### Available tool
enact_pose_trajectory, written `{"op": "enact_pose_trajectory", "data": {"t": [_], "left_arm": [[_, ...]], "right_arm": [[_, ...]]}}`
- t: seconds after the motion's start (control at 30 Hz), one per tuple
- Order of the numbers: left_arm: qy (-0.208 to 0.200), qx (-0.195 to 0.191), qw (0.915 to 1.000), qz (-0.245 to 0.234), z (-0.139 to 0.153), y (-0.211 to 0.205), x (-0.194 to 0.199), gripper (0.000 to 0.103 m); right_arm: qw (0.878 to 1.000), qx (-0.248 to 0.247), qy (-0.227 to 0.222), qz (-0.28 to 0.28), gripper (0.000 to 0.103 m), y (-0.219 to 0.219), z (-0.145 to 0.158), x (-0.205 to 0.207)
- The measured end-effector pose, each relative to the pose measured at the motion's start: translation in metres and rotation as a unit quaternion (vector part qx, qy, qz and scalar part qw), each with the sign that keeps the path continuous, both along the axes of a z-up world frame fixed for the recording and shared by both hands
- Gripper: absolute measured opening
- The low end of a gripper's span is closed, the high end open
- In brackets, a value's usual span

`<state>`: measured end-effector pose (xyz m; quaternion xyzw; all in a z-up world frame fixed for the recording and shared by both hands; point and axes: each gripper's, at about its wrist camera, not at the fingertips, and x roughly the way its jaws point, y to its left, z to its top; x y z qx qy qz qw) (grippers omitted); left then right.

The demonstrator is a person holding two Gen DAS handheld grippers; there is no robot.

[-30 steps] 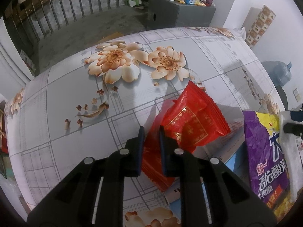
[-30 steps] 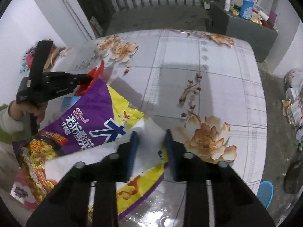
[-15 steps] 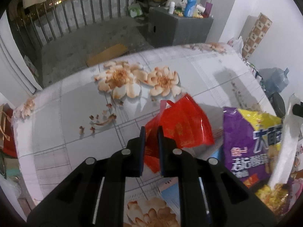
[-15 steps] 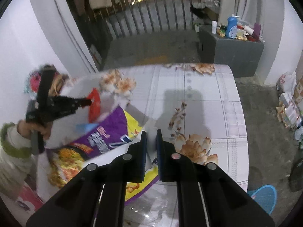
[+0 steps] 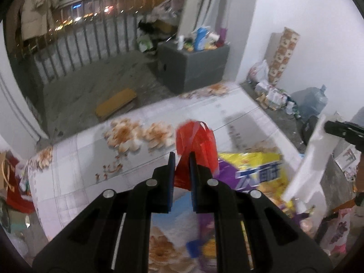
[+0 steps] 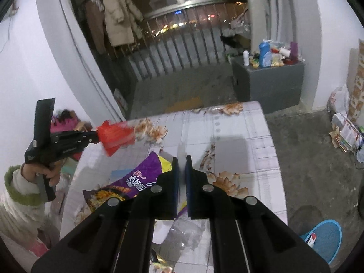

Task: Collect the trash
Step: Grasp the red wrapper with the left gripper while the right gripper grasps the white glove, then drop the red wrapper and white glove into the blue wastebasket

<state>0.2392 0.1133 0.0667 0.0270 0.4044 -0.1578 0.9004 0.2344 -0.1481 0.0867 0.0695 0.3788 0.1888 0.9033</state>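
Now the desk (image 6: 238, 134), with its flower-print cover, lies below both tools, and the purple-and-yellow noodle bag (image 5: 257, 170) is on it near the front edge, not picked up. The left hand-held gripper (image 5: 181, 166) is clamped on the red wrapper (image 5: 195, 141), which hangs clear of the desk. The right hand-held gripper (image 6: 181, 166) has its jaws pressed together on a white paper sheet (image 5: 309, 159), seen edge-on and blurred in its own view; in the left view the sheet dangles free at the right. A blue basket (image 6: 327, 238) stands on the floor at the near right and may be the bin. To carry well, keep both grips firm, move steadily so the light pieces do not flap loose, and let go only once over the bin.
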Motion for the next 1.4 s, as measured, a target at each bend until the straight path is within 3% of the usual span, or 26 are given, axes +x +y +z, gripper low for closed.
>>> {"op": "enact_pose_trajectory", "data": {"t": [0.17, 0.4, 0.7, 0.9, 1.13, 1.4], "left_arm": [[-0.014, -0.025, 0.9986, -0.043, 0.031, -0.038, -0.018, 0.010], [-0.033, -0.031, 0.9916, -0.121, 0.058, -0.118, -0.038, 0.010], [-0.031, 0.001, 0.9691, -0.245, 0.057, -0.260, -0.060, 0.010], [-0.007, 0.028, 0.9516, -0.306, 0.028, -0.357, -0.070, 0.010], [0.036, 0.055, 0.9267, -0.370, -0.030, -0.467, -0.088, 0.010], [0.091, 0.086, 0.9023, -0.413, -0.100, -0.563, -0.102, 0.010]], "right_arm": [[0.999, 0.019, -0.021, -0.037, 0.006, -0.036, 0.011, -0.027], [0.990, 0.048, -0.043, -0.123, 0.006, -0.110, 0.015, -0.076], [0.966, 0.089, -0.045, -0.240, 0.006, -0.204, -0.009, -0.139], [0.947, 0.093, -0.039, -0.303, 0.006, -0.260, -0.029, -0.175], [0.923, 0.075, -0.008, -0.377, 0.006, -0.320, -0.062, -0.202], [0.887, 0.066, 0.054, -0.454, 0.006, -0.388, -0.121, -0.199]]}}
